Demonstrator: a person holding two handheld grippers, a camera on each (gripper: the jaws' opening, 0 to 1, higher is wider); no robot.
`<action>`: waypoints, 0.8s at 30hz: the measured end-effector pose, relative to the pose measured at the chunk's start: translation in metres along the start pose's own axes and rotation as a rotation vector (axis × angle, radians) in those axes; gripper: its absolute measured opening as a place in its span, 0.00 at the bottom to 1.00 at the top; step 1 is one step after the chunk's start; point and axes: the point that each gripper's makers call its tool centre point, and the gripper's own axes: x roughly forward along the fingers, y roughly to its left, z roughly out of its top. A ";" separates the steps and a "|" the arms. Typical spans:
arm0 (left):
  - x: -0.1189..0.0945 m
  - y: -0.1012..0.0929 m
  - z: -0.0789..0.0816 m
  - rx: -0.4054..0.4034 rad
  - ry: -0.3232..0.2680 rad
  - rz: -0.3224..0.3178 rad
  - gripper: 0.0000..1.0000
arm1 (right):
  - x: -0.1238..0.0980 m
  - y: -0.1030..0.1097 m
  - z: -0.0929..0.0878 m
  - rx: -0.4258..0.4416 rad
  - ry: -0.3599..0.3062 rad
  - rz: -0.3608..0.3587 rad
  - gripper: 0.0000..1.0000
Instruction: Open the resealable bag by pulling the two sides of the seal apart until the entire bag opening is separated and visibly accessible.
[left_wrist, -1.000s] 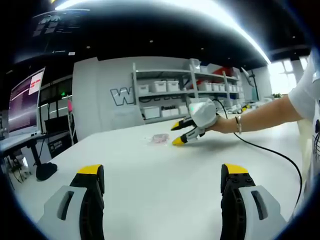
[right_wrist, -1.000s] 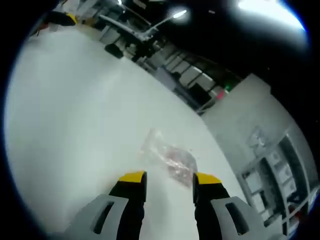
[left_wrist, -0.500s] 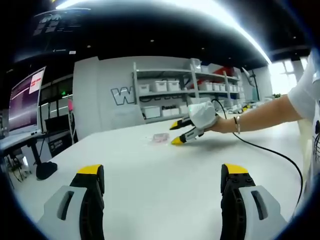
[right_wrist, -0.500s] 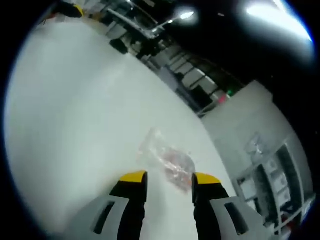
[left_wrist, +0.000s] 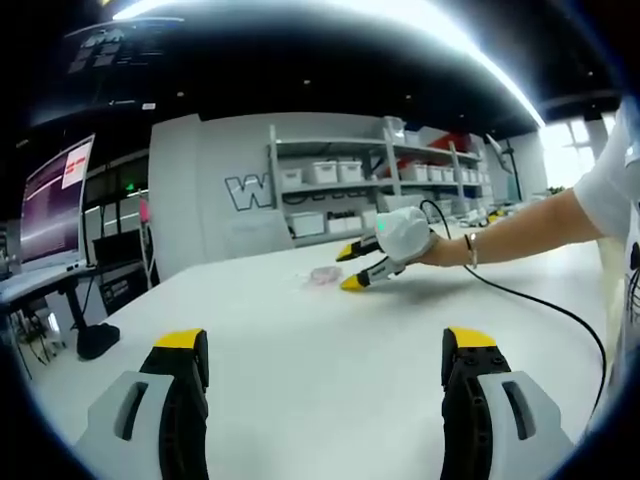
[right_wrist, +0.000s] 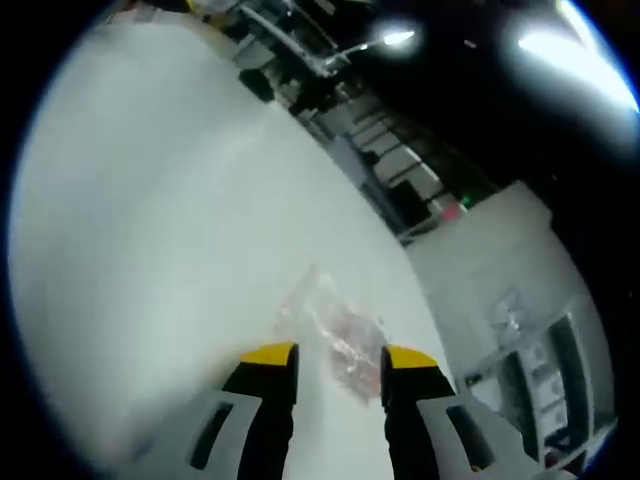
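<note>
Large "W" on grey wall (left_wrist: 243, 190)

Bag (right_wrist: 335, 335) on table (right_wrist: 150, 230), right gripper (right_wrist: 335, 358) just before it

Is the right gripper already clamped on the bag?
No: in the right gripper view the right gripper is open, its yellow tips apart, with the bag lying flat on the table ahead of them.

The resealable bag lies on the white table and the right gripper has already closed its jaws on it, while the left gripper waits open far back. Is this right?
Not quite. The right gripper has not closed on the resealable bag: the right gripper view shows its jaws apart, with the bag lying on the white table just ahead of its tips. The left gripper does wait open, far back.
</note>
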 end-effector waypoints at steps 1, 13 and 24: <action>0.000 0.000 0.000 0.000 0.000 0.001 0.96 | 0.001 0.002 0.002 -0.010 -0.007 0.008 0.27; -0.001 0.000 -0.001 -0.002 -0.001 0.001 0.96 | 0.009 0.024 0.016 -0.106 -0.055 0.059 0.03; -0.001 -0.002 -0.002 -0.002 0.000 0.003 0.96 | 0.003 0.016 0.024 -0.018 -0.103 0.022 0.00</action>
